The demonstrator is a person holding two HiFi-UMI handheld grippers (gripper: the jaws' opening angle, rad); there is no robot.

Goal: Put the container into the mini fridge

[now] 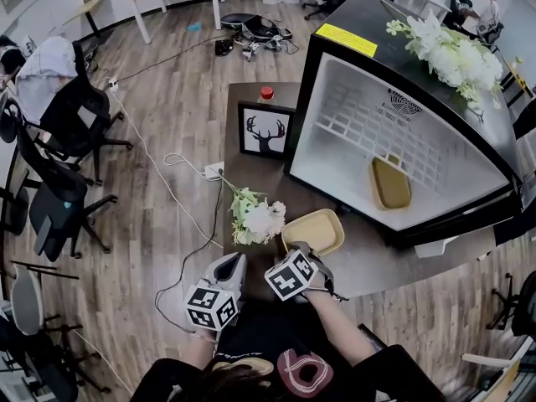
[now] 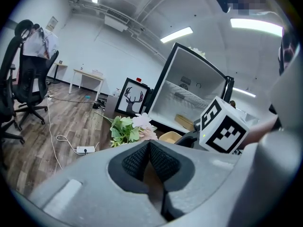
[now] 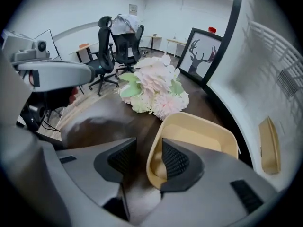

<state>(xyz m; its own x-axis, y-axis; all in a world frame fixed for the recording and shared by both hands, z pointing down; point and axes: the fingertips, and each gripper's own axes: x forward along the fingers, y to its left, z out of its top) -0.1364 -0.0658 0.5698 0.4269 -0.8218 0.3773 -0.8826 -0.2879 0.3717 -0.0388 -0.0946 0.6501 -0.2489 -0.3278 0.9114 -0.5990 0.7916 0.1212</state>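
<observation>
A shallow yellow container (image 1: 314,231) (image 3: 199,136) lies on the dark table (image 1: 368,262) in front of the open mini fridge (image 1: 368,115). My right gripper (image 1: 300,248) (image 3: 144,148) points steeply down over the container's near rim. One pad sits inside the container and the other outside, with a gap showing beside the rim, so the gripper is open. My left gripper (image 1: 234,262) (image 2: 149,145) hovers to the left at the table's near edge, its pads meeting with nothing between them. A second yellow piece (image 1: 391,182) (image 3: 268,145) lies on the fridge floor.
Artificial flowers (image 1: 258,220) (image 3: 154,86) lie just left of the container. A framed deer picture (image 1: 265,131) leans by the fridge, with a red button (image 1: 266,92) behind it. White flowers (image 1: 452,53) top the fridge. Office chairs (image 1: 67,132) and a power strip (image 1: 213,171) are on the floor at left.
</observation>
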